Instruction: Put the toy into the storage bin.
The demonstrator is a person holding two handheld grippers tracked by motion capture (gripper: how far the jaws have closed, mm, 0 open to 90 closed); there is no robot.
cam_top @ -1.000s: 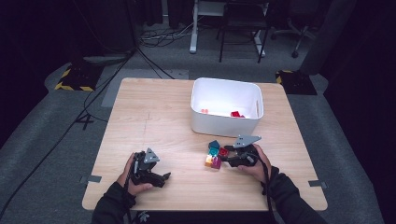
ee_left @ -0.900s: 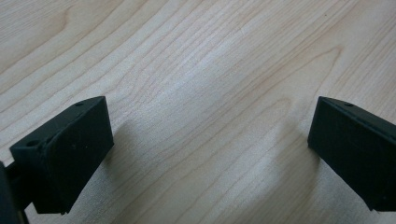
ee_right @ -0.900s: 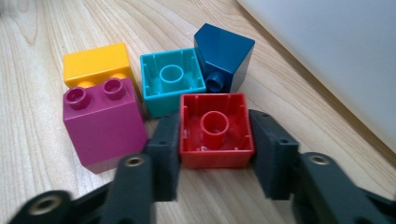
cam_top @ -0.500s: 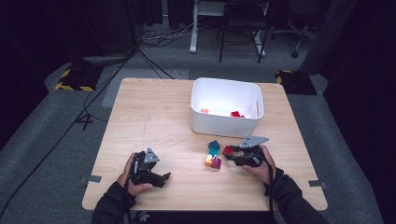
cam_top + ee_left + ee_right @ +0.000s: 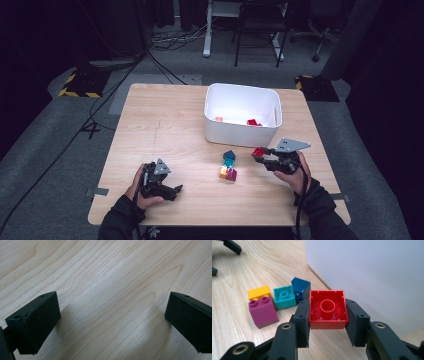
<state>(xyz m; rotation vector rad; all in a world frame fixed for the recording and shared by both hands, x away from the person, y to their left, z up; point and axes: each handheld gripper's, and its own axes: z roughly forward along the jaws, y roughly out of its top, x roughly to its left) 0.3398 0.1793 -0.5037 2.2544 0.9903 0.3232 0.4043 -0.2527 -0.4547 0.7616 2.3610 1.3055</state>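
hidden: red brick (image 5: 327, 309) sides, behind pads | cut off: white bin (image 5: 372, 277)

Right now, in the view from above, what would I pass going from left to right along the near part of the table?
Left gripper → small cluster of coloured bricks → red brick clamped in the right gripper → the hand holding that gripper.

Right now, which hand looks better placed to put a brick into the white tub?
The right. Its tongs are shut on the red brick, close beside the white tub. The left tongs rest open and empty on the table, farther from the tub.
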